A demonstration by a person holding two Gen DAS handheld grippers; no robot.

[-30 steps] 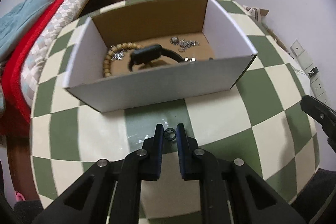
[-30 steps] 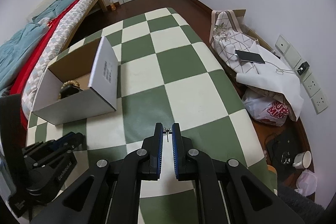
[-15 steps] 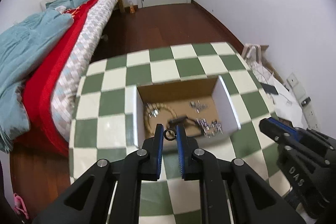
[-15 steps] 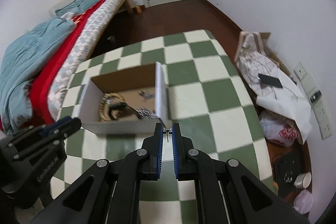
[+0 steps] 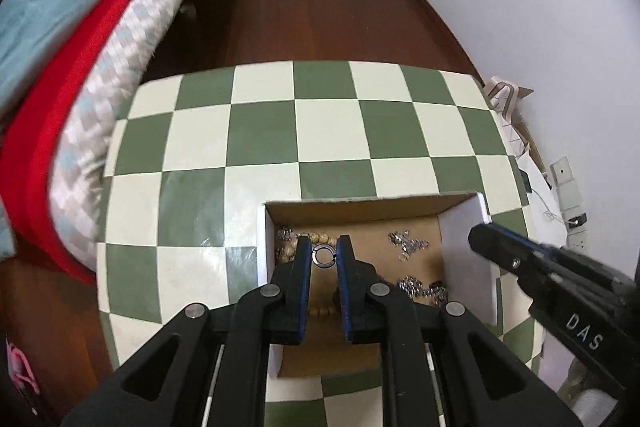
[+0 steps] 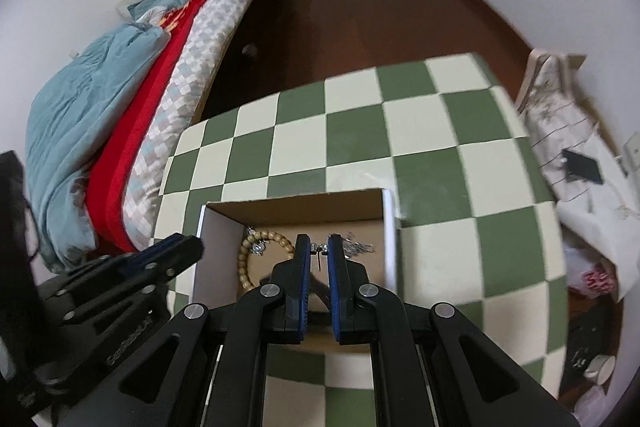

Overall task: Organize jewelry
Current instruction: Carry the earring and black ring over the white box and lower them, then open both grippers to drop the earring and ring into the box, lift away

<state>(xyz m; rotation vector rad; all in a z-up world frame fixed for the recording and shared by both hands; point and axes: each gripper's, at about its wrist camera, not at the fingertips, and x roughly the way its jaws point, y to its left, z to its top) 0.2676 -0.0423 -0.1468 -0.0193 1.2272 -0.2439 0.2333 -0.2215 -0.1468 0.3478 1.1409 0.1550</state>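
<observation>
Both grippers hang above an open cardboard box (image 5: 466, 255) that sits on a green-and-cream chequered table (image 5: 280, 131). The left gripper (image 5: 324, 255) has its jaws pinching a small dark ring (image 5: 324, 255); the ring faces the camera flat-on, its hole open to view, gripped at its left and right edges, with a small gap in the band at the upper right. The right gripper (image 6: 319, 255) has its jaws pressed on a small silver earring stud (image 6: 319, 249): its head lies crosswise between the tips, and its thin post, the long axis, points down toward the box floor. In the box a string of pale wooden beads (image 6: 250, 259) curves along the left side, and clusters of small silver pieces (image 5: 408, 243) lie toward the right wall and the near right corner. Each gripper shows at the edge of the other's view, so they are near one another over the box. A bed (image 6: 140, 75) with a red and blue cover stands beside the table on a dark wooden floor (image 5: 320, 11).
</observation>
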